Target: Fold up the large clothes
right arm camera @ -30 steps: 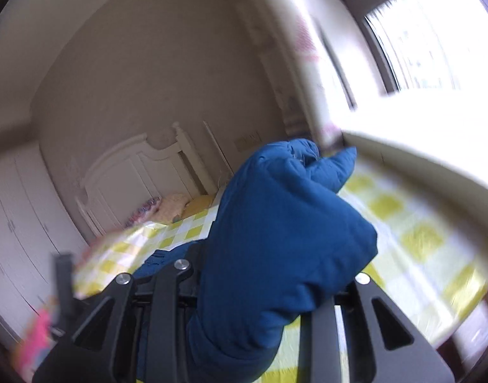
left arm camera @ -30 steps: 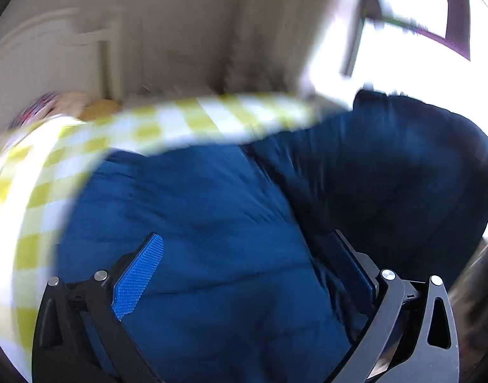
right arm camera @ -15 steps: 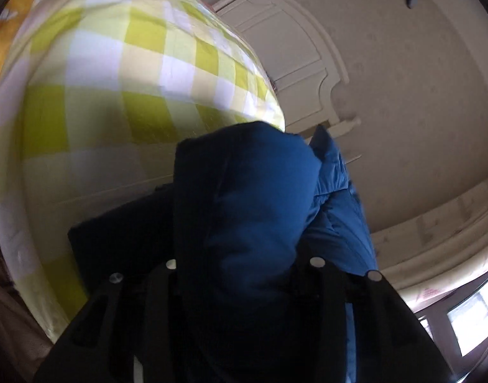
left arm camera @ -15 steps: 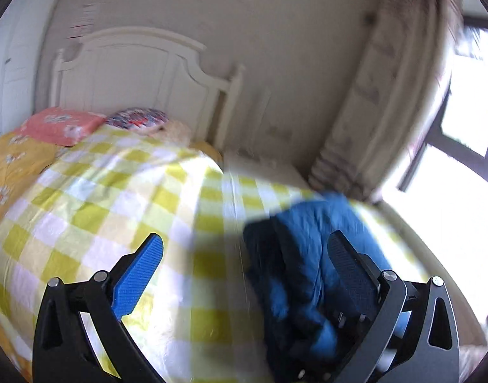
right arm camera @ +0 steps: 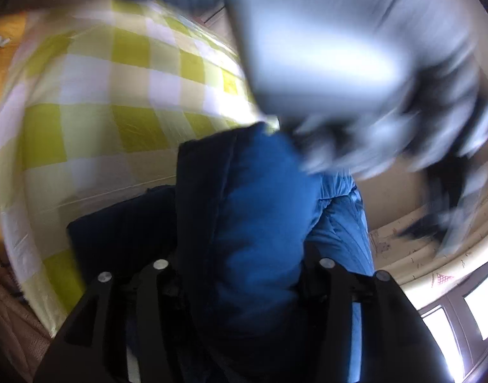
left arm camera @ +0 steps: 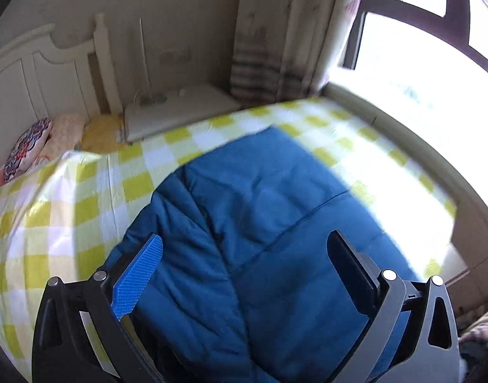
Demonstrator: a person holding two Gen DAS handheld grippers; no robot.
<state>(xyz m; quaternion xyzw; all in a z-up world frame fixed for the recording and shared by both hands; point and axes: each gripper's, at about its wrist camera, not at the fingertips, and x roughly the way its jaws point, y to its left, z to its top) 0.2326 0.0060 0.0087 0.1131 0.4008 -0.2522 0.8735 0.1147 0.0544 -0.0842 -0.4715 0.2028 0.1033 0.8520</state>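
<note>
Checked bed (left arm camera: 84, 204): blue jacket (left arm camera: 260, 223) lies on it, long axis near-to-far. My left gripper (left arm camera: 244, 255) hangs wide above it; my right gripper (right arm camera: 240, 265) is opening, a jacket fold between its fingers.

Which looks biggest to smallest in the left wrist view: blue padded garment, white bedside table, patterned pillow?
1. Blue padded garment, though it lies nearest the camera.
2. White bedside table.
3. Patterned pillow, partly cut off, farthest back, so unsure.

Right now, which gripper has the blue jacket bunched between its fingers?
The right gripper: a thick fold of jacket fills its opening fingers. The left gripper hangs open above flat fabric.
</note>
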